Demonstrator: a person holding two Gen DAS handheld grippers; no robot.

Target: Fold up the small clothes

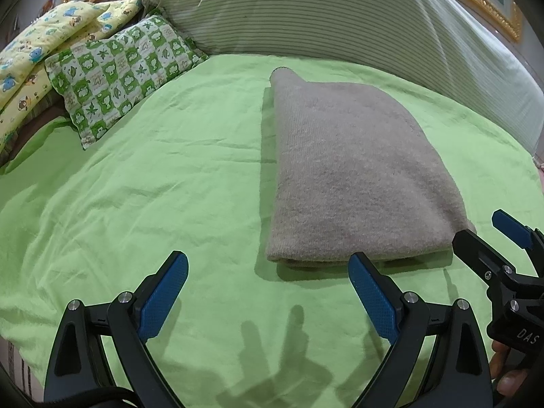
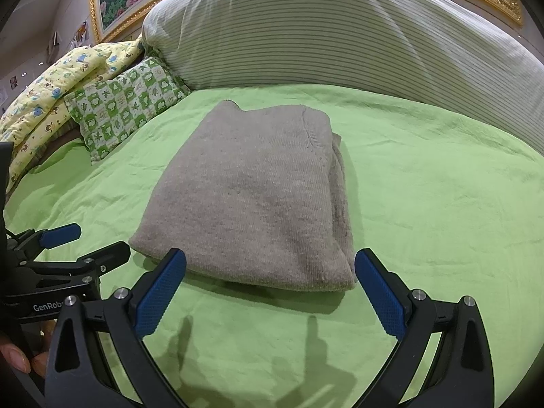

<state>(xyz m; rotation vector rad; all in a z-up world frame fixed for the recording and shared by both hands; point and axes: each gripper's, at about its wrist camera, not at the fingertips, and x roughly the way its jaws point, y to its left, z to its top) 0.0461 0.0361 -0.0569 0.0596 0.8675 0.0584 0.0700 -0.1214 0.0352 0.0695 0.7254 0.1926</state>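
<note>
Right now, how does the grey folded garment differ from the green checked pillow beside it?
The grey folded garment is plain knit, while the green checked pillow carries a printed leaf-and-animal pattern. The garment lies flat mid-bed, near both open grippers; the pillow sits further back on the left, tilted against the yellow quilt. The garment looks flat and layered, the pillow puffed. Both rest on the green sheet, untouched.

Grey knitted garment, folded into a neat thick rectangle, flat on green sheet.
</note>
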